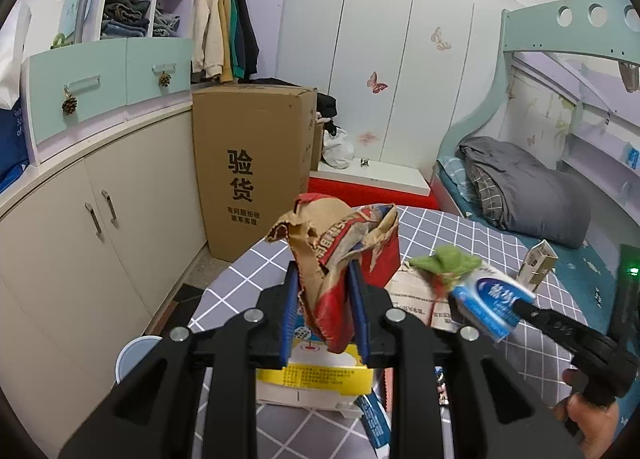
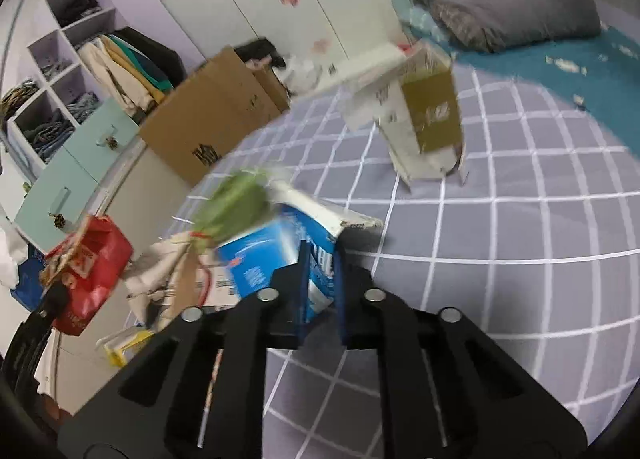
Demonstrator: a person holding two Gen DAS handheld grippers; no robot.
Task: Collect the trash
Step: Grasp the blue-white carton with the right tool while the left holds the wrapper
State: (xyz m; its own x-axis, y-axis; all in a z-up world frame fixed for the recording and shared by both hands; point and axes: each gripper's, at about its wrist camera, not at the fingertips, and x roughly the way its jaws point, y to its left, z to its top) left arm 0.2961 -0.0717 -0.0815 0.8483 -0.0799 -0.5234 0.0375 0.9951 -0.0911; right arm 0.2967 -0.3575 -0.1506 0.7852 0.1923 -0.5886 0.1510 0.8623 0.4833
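Note:
My left gripper (image 1: 325, 279) is shut on a crumpled red and brown paper bag (image 1: 340, 243) and holds it upright above the round table (image 1: 460, 227). The bag also shows at the left of the right wrist view (image 2: 90, 263). My right gripper (image 2: 322, 255) is shut on a blue and white carton (image 2: 280, 255) with a green scrap (image 2: 236, 203) on top, lifted over the table. The carton (image 1: 490, 299) and right gripper (image 1: 516, 309) show at the right of the left wrist view. A yellow and white box (image 1: 316, 379) lies under the left gripper.
A white and olive carton (image 2: 424, 119) stands on the grey checked tablecloth (image 2: 520, 219). Crumpled printed paper (image 1: 416, 299) lies on the table. A tall cardboard box (image 1: 248, 167) stands by the cabinets (image 1: 80, 219). A bed with a grey duvet (image 1: 520, 187) is at the right.

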